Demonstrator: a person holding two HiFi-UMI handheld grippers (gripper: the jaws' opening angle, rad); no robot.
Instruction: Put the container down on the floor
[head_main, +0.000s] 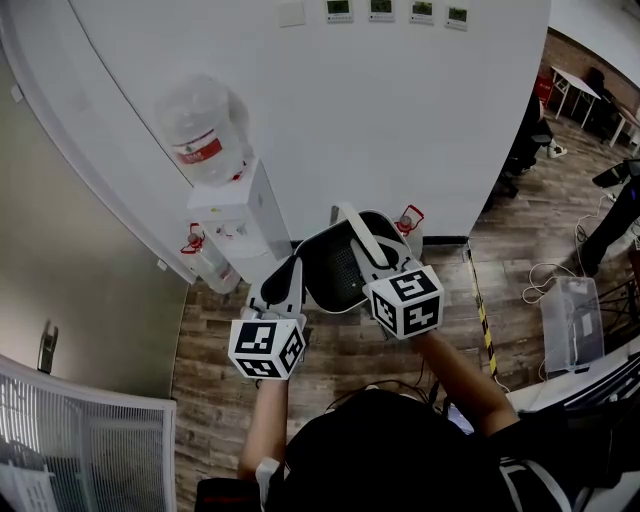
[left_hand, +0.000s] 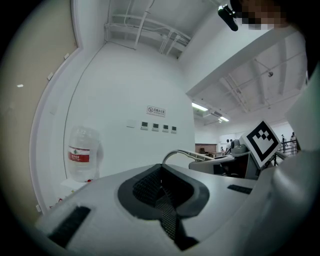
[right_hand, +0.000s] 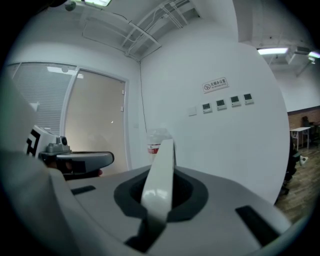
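The place reads as an office or shared workspace. A water dispenser (head_main: 245, 215) with an upturned bottle (head_main: 205, 128) stands against a plain white wall (head_main: 400, 120) that carries a row of small control panels (head_main: 398, 10) and a notice sign (right_hand: 216, 85). The floor (head_main: 400, 350) is wood-look plank, crossed by a strip of yellow-and-black tape (head_main: 480, 310). White tables (head_main: 575, 85) stand further off, slatted blinds (head_main: 80, 440) cover a glazed partition, and bare pipes (left_hand: 145, 30) and strip lights (left_hand: 200, 107) run along the ceiling

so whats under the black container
Only wood floor shows around the container; the spot straight beneath is covered by the container itself, so anything lying there can't be seen.
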